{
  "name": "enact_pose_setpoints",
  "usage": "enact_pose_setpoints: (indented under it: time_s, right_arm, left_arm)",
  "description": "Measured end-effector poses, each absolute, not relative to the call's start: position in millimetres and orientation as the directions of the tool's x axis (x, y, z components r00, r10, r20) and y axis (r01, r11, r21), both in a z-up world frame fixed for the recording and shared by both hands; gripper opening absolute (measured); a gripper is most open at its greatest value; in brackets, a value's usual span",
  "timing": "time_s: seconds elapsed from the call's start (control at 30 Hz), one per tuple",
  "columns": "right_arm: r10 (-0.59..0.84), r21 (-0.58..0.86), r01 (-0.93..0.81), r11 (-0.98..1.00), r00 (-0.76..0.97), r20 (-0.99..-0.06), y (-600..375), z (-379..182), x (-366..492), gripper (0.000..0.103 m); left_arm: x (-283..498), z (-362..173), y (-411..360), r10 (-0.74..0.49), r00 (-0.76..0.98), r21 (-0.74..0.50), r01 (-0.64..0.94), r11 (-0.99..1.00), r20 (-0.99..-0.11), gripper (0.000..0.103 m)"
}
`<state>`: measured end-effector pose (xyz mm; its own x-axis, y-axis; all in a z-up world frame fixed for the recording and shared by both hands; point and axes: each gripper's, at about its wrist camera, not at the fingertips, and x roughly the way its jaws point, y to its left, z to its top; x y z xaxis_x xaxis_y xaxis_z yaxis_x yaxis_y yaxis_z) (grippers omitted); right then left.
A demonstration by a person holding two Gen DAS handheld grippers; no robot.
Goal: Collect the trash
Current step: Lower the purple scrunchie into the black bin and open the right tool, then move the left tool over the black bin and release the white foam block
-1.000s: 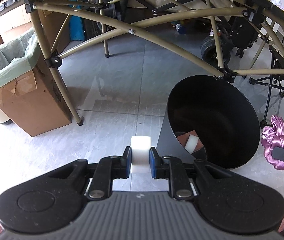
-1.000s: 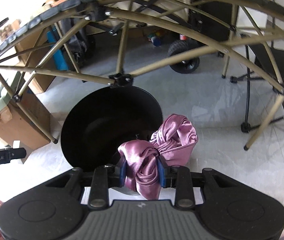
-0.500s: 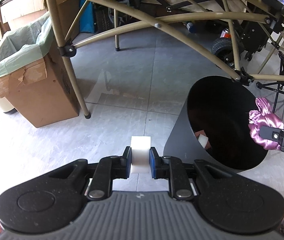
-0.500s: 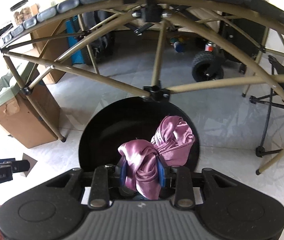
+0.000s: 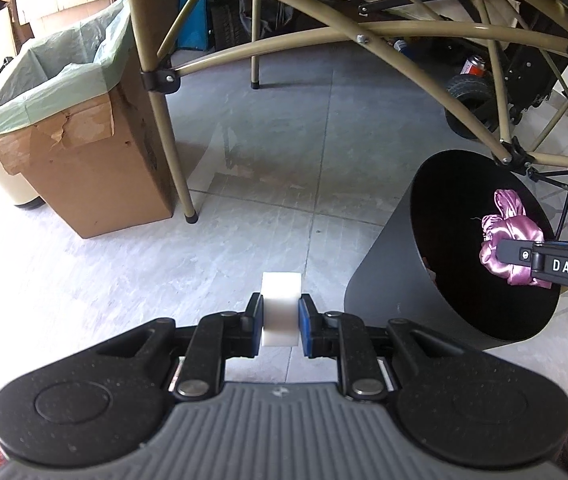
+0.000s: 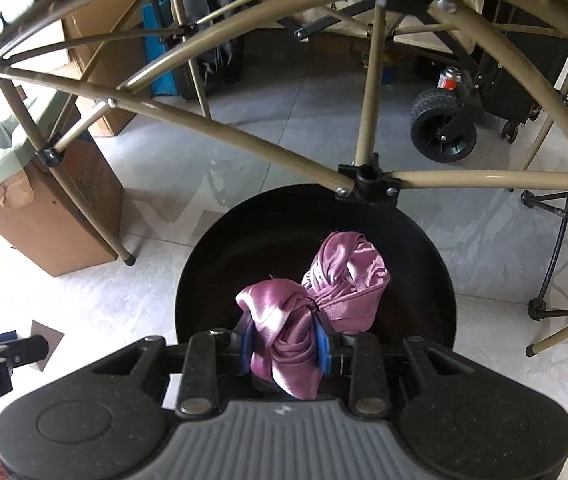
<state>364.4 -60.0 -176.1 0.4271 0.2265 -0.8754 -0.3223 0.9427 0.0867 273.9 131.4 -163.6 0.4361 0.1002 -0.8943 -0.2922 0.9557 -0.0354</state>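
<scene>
Two tongs, each gripping trash. Readable writing: "DAS" on the right tongs' side, "FANB" on a pale board far ahead. The left tongs [image 5: 280,315] are closed tight on a white block [image 5: 280,308], above floor, with the black bin [image 5: 383,280] to their right. The right tongs [image 6: 284,342] are clamped on a pink cloth [image 6: 311,300], which hangs directly over the bin's mouth. A lined cardboard box [image 5: 84,168] sits ahead to the left.

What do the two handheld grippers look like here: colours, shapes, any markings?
Both look alike: a ribbed grey body flanked by two rounded black speckled lobes, black linkage bars with silver rivets, and jaws faced with blue pads. The left gripper matches the right gripper. Seen from the side, the right one bears white letters "DAS". No cables, hands or sleeves show.
</scene>
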Motion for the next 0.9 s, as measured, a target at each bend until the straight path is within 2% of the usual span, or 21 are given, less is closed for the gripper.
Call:
enact_pose_setpoints:
  time_s: [0.27,0.33,0.4,0.43,0.47,0.53,0.9]
  right_arm:
    - [0.210,0.076,-0.322,0.944,0.407,-0.889,-51.9,-184.1,370.1,0.030]
    - [0.200,0.066,-0.318,0.946,0.410,-0.890,-51.9,-184.7,371.1,0.034]
    - [0.188,0.060,-0.308,0.950,0.408,-0.893,-52.1,-185.5,372.4,0.045]
    - [0.180,0.055,-0.300,0.952,0.408,-0.895,-52.7,-185.5,373.1,0.057]
    - [0.173,0.052,-0.290,0.956,0.408,-0.896,-53.5,-185.5,373.7,0.074]
    - [0.160,0.051,-0.266,0.963,0.406,-0.900,-55.4,-185.9,374.8,0.091]
    - [0.154,0.055,-0.250,0.967,0.394,-0.906,-61.5,-187.7,374.6,0.093]
  left_arm:
    - [273.2,-162.9,132.1,0.095,0.435,-0.042,-0.295,0.954,-0.895,0.018]
    - [273.1,-163.1,132.1,0.094,0.435,-0.042,-0.294,0.955,-0.895,0.018]
    - [272.9,-163.5,132.5,0.095,0.434,-0.041,-0.294,0.955,-0.896,0.018]
    - [273.0,-163.3,132.1,0.095,0.434,-0.041,-0.295,0.955,-0.896,0.018]
    - [272.9,-163.2,131.9,0.096,0.433,-0.041,-0.296,0.954,-0.896,0.018]
    - [273.0,-163.4,131.6,0.096,0.433,-0.040,-0.295,0.955,-0.896,0.018]
    - [273.6,-164.4,131.0,0.094,0.436,-0.038,-0.286,0.958,-0.895,0.018]
